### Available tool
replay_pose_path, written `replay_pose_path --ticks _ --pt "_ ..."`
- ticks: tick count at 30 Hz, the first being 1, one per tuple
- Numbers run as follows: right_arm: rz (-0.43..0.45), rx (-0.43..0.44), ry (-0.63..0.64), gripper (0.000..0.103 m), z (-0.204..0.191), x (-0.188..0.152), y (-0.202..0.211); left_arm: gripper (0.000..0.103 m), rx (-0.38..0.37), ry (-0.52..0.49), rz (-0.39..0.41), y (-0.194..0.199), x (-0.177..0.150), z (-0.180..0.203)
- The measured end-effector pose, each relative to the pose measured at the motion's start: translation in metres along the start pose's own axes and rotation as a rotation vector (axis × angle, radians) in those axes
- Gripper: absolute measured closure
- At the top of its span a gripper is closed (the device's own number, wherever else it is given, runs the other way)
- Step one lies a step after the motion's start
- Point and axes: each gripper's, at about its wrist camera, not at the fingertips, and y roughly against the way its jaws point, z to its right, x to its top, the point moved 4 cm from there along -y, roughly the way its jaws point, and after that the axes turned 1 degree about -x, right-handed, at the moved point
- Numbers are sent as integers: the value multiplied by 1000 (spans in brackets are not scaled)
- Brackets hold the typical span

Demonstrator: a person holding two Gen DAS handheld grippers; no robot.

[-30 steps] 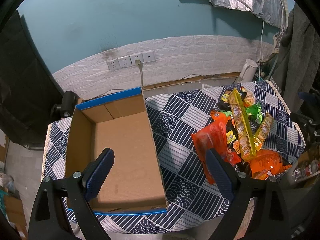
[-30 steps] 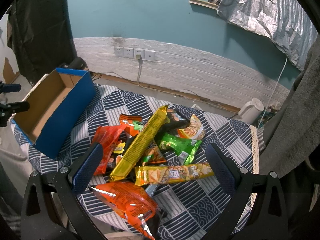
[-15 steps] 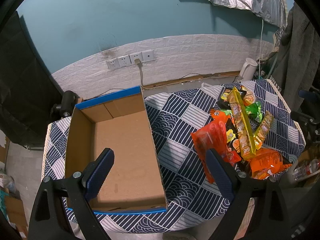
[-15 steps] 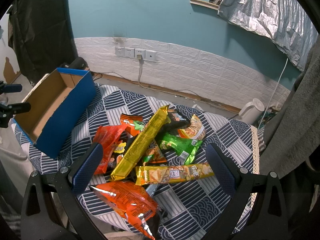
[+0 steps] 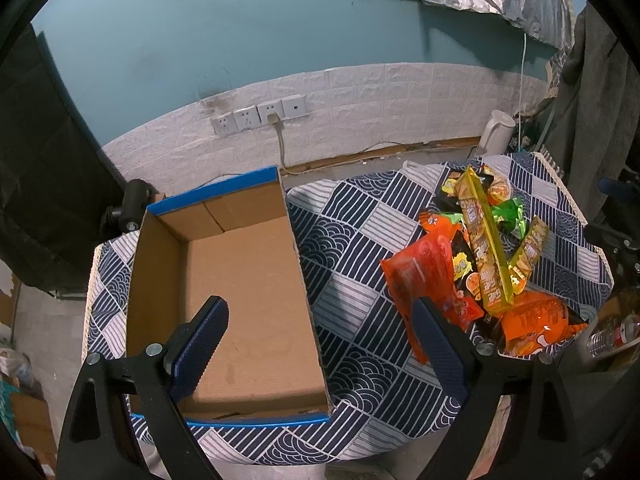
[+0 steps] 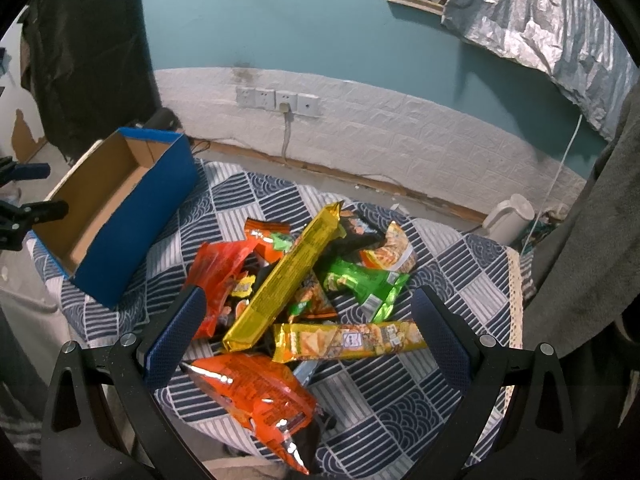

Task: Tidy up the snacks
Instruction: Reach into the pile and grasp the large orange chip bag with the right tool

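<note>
In the right wrist view, the long yellow snack pack [image 6: 285,278] lies atop the snack pile [image 6: 304,300] at frame centre, its long axis running lower left to upper right. The cardboard box [image 6: 116,208] sits upper left. Right gripper [image 6: 306,328] and left gripper [image 5: 320,344] hang spread, holding nothing.

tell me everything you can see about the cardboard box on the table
The cardboard box is an open-topped rectangular carton, plain brown inside, blue on its outer walls and along the rim. It holds nothing; its floor is bare with a few faint marks. It sits flat and upright on the patterned tablecloth, at the end away from the snack pile, with a gap between them. The open left claw hovers above its near end without touching it.
</note>
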Motion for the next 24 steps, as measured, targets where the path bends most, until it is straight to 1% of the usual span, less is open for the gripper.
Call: replay_pose_path --ticks 3,7,12,16,19,22,24 --pt "-24 31 6 3 0 -5 -5 9 8 -15 -20 -6 -6 7" --pt "-70 102 7 3 -2 -15 -12 9 -7 -33 -68 -17 -19 20" --pt "-123 136 46 3 -7 -32 -21 9 -23 -59 -118 -30 -36 38" --pt "-180 170 68 3 -12 -47 -31 9 -48 -50 -157 -39 -47 50" --pt "-229 190 106 3 -16 -58 -40 9 -57 -66 -201 -46 -58 58" --pt "-255 215 141 3 -21 -68 -49 9 -66 -73 -216 -49 -66 64" --pt "-278 212 158 3 -21 -74 -57 9 -65 -85 -223 -53 -69 67"
